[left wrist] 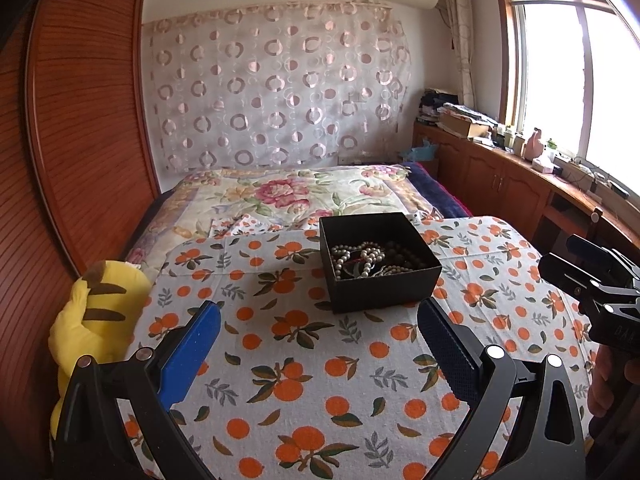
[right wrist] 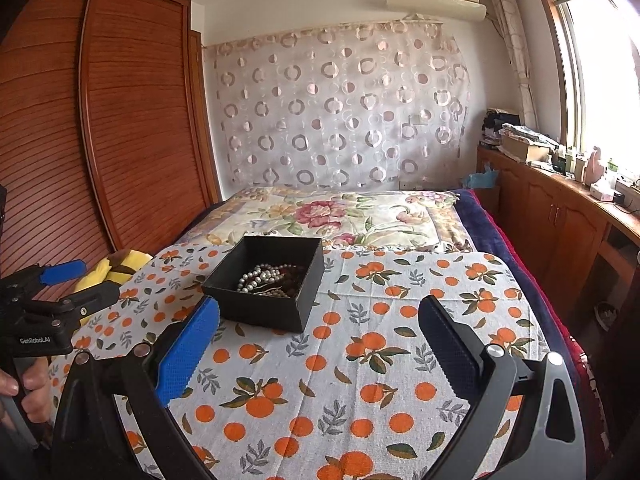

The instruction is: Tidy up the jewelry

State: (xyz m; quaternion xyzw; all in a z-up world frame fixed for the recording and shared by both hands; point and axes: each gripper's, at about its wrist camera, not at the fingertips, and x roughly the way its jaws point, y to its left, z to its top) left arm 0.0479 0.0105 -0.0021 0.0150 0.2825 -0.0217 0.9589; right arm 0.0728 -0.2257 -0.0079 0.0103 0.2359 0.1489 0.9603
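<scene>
Both hand-held grippers, left [left wrist: 320,344] and right [right wrist: 320,344], hover spread wide and empty, apparently staged for a reach. Ahead, black box [left wrist: 380,260] sits open-topped on the orange-print cloth [left wrist: 304,380], corner turned toward them; tangled bead strands [left wrist: 360,258] inside show no clear long axis.

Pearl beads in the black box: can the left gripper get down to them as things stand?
Probably yes. The black box has no lid, the left gripper is open just short of it, and the pearl beads lie uncovered, tangled with darker strands.
</scene>
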